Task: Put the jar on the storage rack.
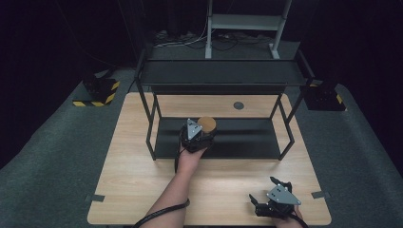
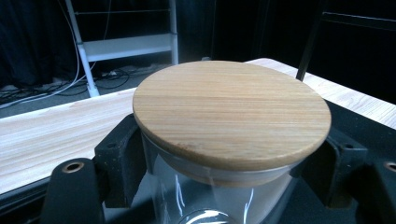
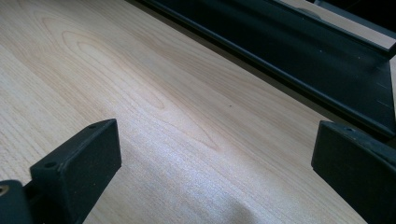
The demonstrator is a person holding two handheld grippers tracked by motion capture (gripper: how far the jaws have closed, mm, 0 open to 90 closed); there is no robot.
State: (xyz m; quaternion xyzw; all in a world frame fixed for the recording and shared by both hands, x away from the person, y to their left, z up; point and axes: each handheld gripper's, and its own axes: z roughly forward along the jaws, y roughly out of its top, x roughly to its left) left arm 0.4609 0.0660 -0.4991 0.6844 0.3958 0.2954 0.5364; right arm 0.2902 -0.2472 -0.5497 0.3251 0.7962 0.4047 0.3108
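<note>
Left gripper view puts us right at the action: the left gripper (image 2: 229, 186) has its two black jaws pressed against either side of a clear glass jar (image 2: 205, 200), clamped just under the round wooden lid (image 2: 232, 114) that caps it. From the high view, that left gripper (image 1: 198, 137) sits at the front edge of the black rack's (image 1: 221, 78) lower shelf (image 1: 247, 137), the jar's lid (image 1: 206, 124) showing just past it, over the left half of that shelf. The person's left forearm (image 1: 176, 192) reaches in toward the rack from the near side. Over to the right gripper (image 1: 268, 192): it's well clear of the rack, down by the near right corner of the wooden table (image 1: 133, 180), jaws spread wide with nothing between them. Right gripper view confirms it, bare wood grain of the table (image 3: 154, 107) between the parted jaws, and the rack's dark lower shelf (image 3: 327, 60) running across beyond. Behind the rack, a small grey disc (image 1: 238, 105) lies on the tabletop.
</note>
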